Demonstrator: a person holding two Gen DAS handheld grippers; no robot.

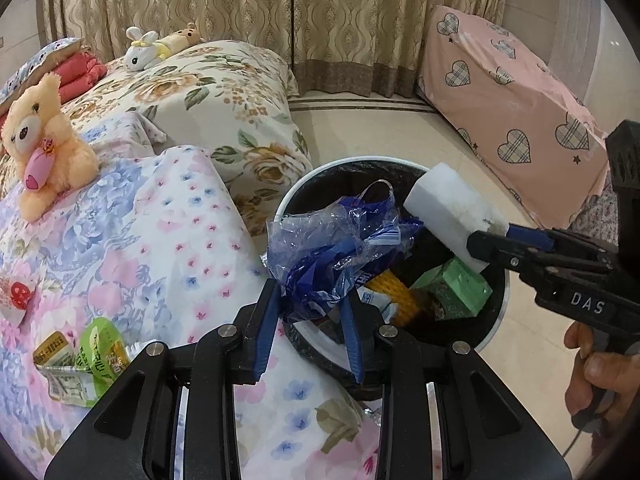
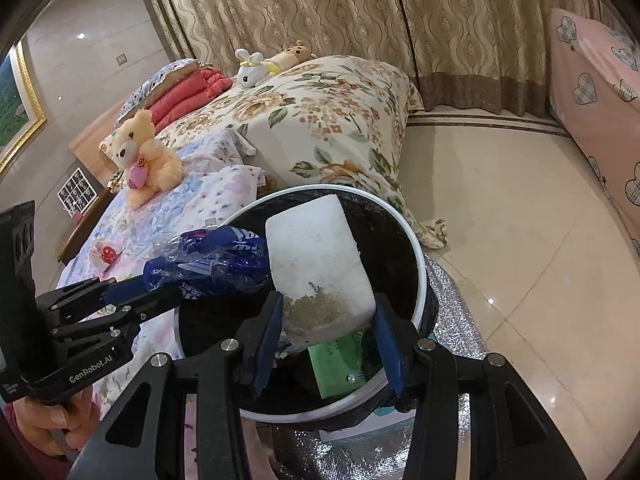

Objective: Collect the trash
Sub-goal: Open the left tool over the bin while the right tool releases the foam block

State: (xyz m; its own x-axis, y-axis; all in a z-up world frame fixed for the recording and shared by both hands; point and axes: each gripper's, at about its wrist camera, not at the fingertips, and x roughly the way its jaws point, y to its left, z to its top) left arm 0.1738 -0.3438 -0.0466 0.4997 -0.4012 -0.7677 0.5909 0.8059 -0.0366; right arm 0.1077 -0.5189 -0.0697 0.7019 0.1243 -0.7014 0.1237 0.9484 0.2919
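A round trash bin (image 1: 316, 178) (image 2: 414, 248) with a white rim and black liner stands beside the bed. My left gripper (image 1: 310, 298) is shut on a crumpled blue plastic bag (image 1: 336, 244) (image 2: 212, 260), held over the bin's near edge. My right gripper (image 2: 328, 316) (image 1: 490, 240) is shut on a white foam block (image 2: 316, 260) (image 1: 448, 208) with a dirty patch, held above the bin's opening. Inside lie a green carton (image 1: 454, 290) (image 2: 340, 360) and a yellow wrapper (image 1: 394, 294).
Green and yellow snack wrappers (image 1: 86, 360) and a red-and-white piece of packaging (image 1: 18, 294) lie on the floral bedspread (image 1: 160, 232). A peach teddy bear (image 1: 44, 144), a white bunny (image 1: 142, 50), pillows. A pink heart-patterned cover (image 1: 508, 104) is at right; tiled floor (image 2: 500, 208) and curtains beyond.
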